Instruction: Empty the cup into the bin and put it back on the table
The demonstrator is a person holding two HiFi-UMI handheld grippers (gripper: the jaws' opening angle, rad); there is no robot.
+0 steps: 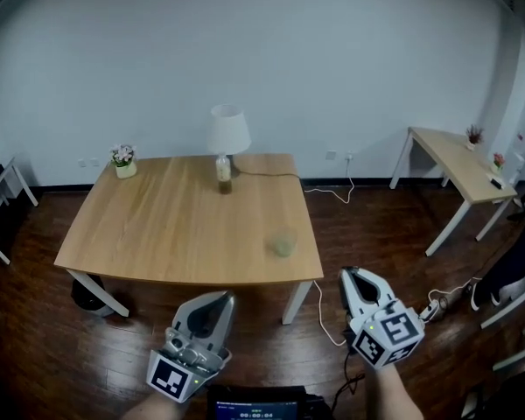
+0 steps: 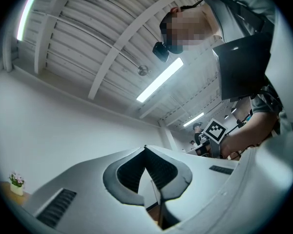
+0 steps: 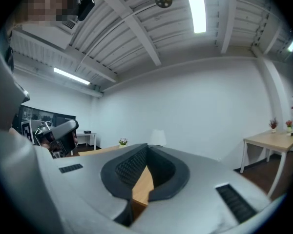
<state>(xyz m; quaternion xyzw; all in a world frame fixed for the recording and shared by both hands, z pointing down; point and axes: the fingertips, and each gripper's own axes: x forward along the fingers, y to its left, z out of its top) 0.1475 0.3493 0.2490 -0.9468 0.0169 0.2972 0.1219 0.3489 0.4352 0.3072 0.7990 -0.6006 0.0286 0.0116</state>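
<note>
A pale green translucent cup (image 1: 283, 244) stands upright near the front right corner of the wooden table (image 1: 157, 234). A dark bin (image 1: 87, 294) sits on the floor under the table's front left corner, partly hidden by a leg. My left gripper (image 1: 224, 298) is held low in front of the table, jaws together and empty. My right gripper (image 1: 349, 274) hovers off the table's front right corner, a short way from the cup, also shut and empty. In the left gripper view, the left gripper (image 2: 145, 149) points up at the ceiling. In the right gripper view, the right gripper (image 3: 147, 146) faces the tabletop.
A white lamp (image 1: 228, 134), a small bottle (image 1: 223, 173) and a flower pot (image 1: 123, 161) stand along the table's far edge. A second table (image 1: 459, 160) stands at the right. Cables (image 1: 332, 191) trail over the dark wood floor. A chair (image 1: 516, 278) is at the right edge.
</note>
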